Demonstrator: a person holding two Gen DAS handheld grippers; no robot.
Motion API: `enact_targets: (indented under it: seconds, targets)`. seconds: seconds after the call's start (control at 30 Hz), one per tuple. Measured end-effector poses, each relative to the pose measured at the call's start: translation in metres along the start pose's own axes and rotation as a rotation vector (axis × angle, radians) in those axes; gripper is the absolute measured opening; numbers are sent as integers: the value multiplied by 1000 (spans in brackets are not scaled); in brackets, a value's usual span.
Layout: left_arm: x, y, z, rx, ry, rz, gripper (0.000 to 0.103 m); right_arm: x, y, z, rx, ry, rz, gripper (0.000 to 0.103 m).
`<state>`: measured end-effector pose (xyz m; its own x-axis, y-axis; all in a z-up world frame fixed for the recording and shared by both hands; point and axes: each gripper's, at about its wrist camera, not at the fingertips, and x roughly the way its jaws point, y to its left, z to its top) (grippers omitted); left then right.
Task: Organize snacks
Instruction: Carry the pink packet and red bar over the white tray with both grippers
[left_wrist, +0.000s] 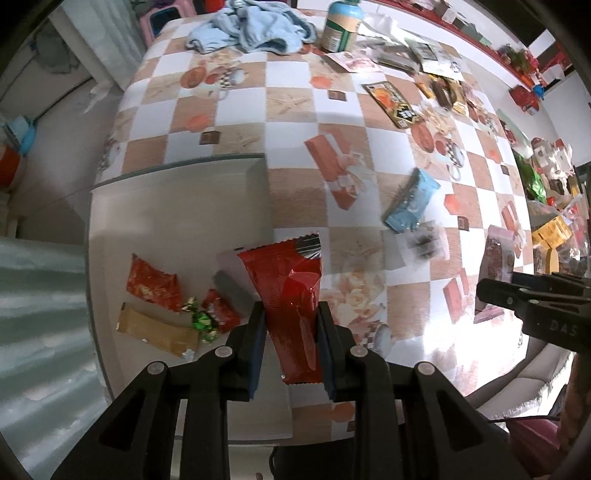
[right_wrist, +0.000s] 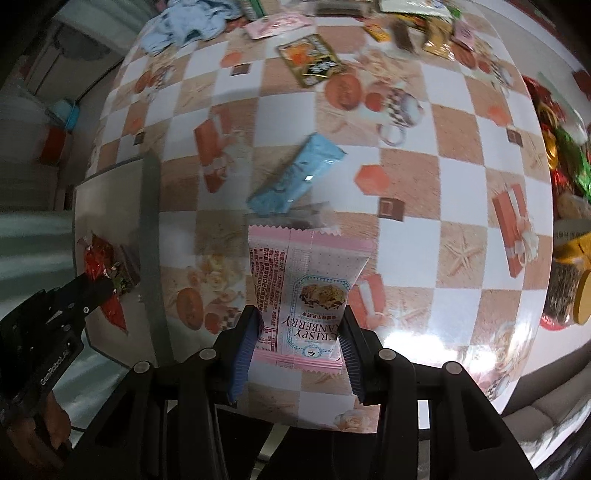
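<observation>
My left gripper (left_wrist: 290, 314) is shut on a long red snack packet (left_wrist: 288, 295) and holds it above the right edge of a pale grey tray (left_wrist: 177, 206). In the tray lie a red-orange packet (left_wrist: 153, 284), a gold bar (left_wrist: 157, 330), a green foil candy (left_wrist: 203, 321) and a small red packet (left_wrist: 221, 310). My right gripper (right_wrist: 301, 321) is shut on a pink "Crispy Cranberry" packet (right_wrist: 306, 291), held above the checkered table (right_wrist: 443, 184). A light blue packet (left_wrist: 412, 201) lies on the table; it also shows in the right wrist view (right_wrist: 295, 177).
A blue cloth (left_wrist: 251, 31) and a green-labelled bottle (left_wrist: 341, 26) stand at the far end. Several snack packets (left_wrist: 439, 88) are piled at the far right, with more along the right edge (right_wrist: 565, 229). The right gripper's body (left_wrist: 535, 306) shows at the right.
</observation>
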<state>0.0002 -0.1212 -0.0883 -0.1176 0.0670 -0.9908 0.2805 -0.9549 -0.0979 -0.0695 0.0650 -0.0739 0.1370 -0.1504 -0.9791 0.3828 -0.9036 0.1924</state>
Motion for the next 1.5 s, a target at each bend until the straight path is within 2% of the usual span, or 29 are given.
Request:
enact_targets:
  seconds: [0.53, 1.5]
  targets:
    - [0, 55, -15, -104, -17, 9, 29, 6, 68, 9, -156, 14, -40, 45]
    - [10, 115, -41, -245, -4, 3, 28, 16, 165, 21, -365, 39, -57, 45]
